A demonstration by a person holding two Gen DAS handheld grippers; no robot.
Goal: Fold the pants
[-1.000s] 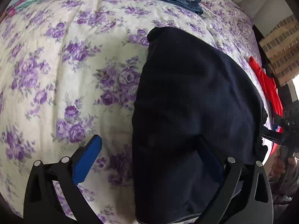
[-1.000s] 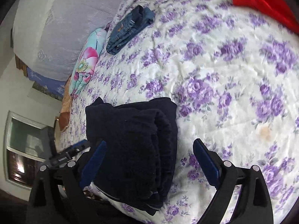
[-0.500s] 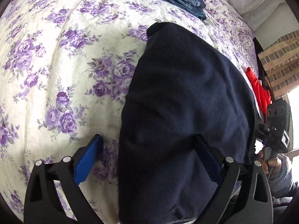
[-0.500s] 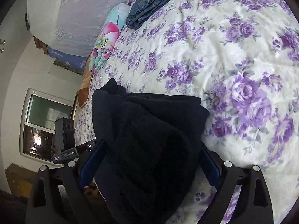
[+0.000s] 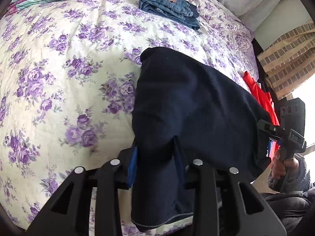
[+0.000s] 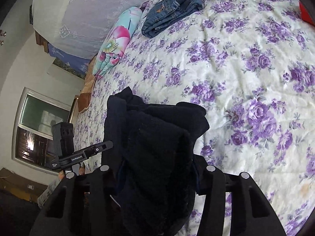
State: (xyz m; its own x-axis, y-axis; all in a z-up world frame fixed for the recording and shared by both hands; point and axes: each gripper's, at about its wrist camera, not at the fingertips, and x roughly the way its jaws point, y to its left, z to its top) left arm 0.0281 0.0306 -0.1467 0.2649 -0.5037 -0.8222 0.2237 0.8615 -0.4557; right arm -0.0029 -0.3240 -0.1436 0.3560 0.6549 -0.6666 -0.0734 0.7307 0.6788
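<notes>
L tool [image 5: 155, 163] has just closed and pinches the near-left edge of the dark pants [image 5: 189, 106], which lie bunched at the near edge of the bed [image 5: 59, 78]. R tool [image 6: 157, 169] has also just closed, gripping the thick right-end bundle. Risk: thin L pinch slips w/ uneven lifting, so layers sag and the fold skews.

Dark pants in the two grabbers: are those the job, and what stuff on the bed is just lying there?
Part of the job:
- dark pants
- left gripper, shut on them
- right gripper, shut on them

Just lying about:
- folded jeans
- flowery blanket roll
- red cloth
</notes>
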